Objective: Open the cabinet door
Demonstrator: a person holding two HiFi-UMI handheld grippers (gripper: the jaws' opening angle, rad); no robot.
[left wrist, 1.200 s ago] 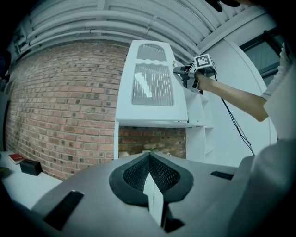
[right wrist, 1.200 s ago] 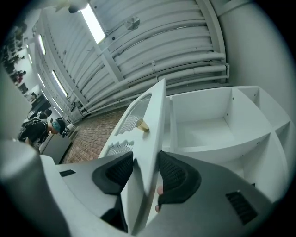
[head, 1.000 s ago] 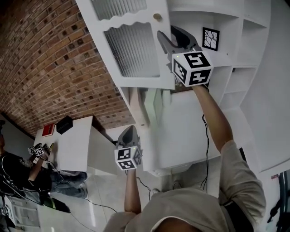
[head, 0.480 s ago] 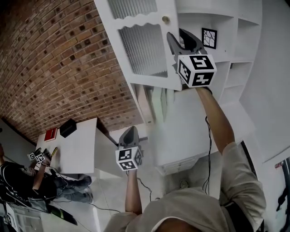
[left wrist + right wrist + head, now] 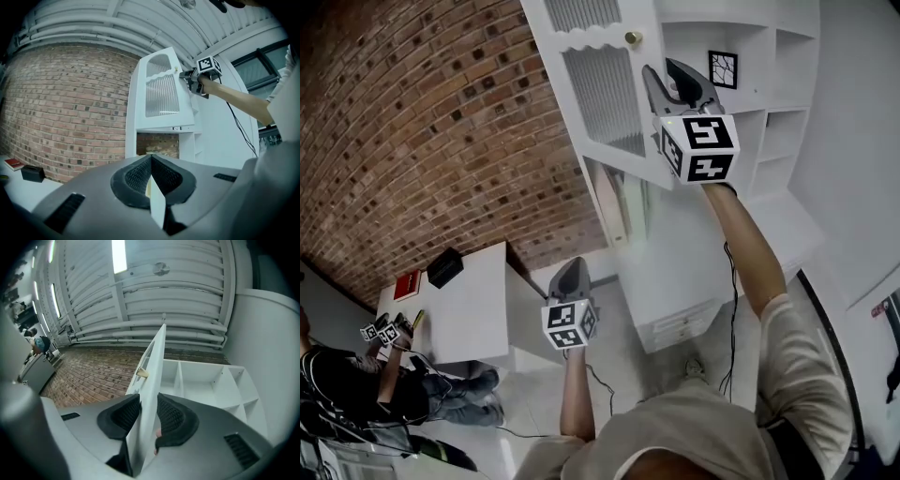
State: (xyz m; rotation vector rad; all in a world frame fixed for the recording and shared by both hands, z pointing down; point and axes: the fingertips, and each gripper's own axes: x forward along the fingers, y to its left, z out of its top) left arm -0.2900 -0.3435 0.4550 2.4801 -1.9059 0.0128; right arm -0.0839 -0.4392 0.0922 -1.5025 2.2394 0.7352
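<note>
When I look down from my head, my right gripper is up at the free edge of the white cabinet door, near its gold knob. The door stands partly open from the cabinet. My left gripper hangs lower, above the white counter. In the left gripper view, my jaws are pressed together and hold nothing. In the right gripper view, my jaws are closing on the door's edge, one pad on each face.
</note>
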